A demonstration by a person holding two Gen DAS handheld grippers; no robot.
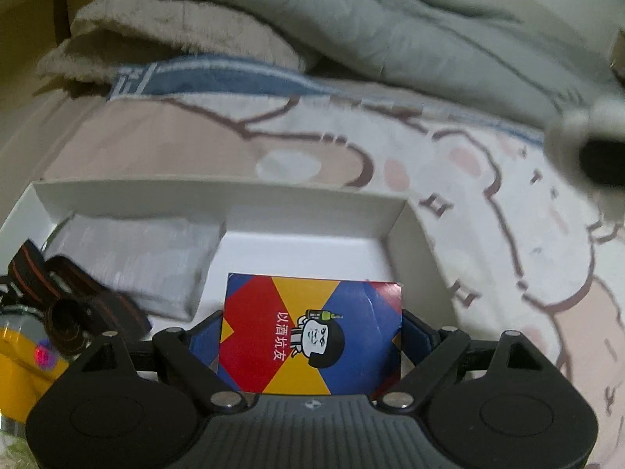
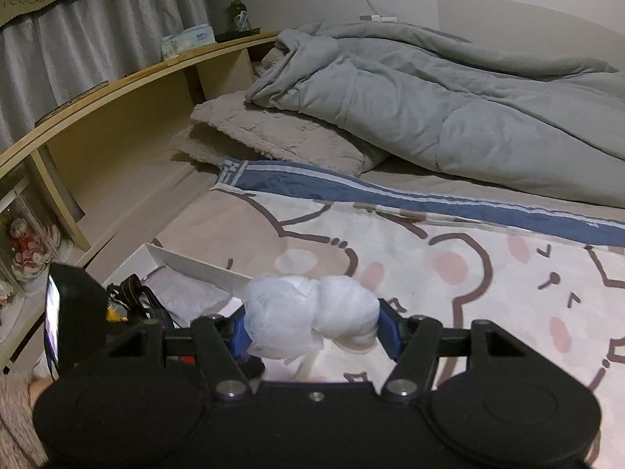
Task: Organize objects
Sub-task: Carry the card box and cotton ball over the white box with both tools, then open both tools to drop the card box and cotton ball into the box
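1. Gripped tight in the left claw (image 1: 312, 336), a colourful card box (image 1: 312, 332) in red, yellow and blue with a cartoon figure stands upright between the blue pads, jaws spread wide around it.
2. That box hovers over a shallow white tray (image 1: 394, 230) lying on the bed, near the tray's right wall.
3. Inside the tray, on the left, lies a grey wrapped packet (image 1: 136, 262); a black strap with red stripes (image 1: 74, 293) sprawls beside it, next to something yellow (image 1: 19, 355) at the frame's edge.
4. Over to the right claw (image 2: 312, 326): it is clamped on a white crumpled bundle (image 2: 312, 312), soft and lumpy, jaws about half spread.
5. The bundle hangs above the bear-print bedsheet (image 2: 449, 273), just right of the tray's far corner.
6. Beyond, a grey duvet (image 2: 429, 97) is heaped over a fluffy beige pillow (image 2: 281, 133).
7. On the wooden headboard shelf (image 2: 156, 70), a green bottle (image 2: 236, 9) and a tissue pack (image 2: 187, 41).
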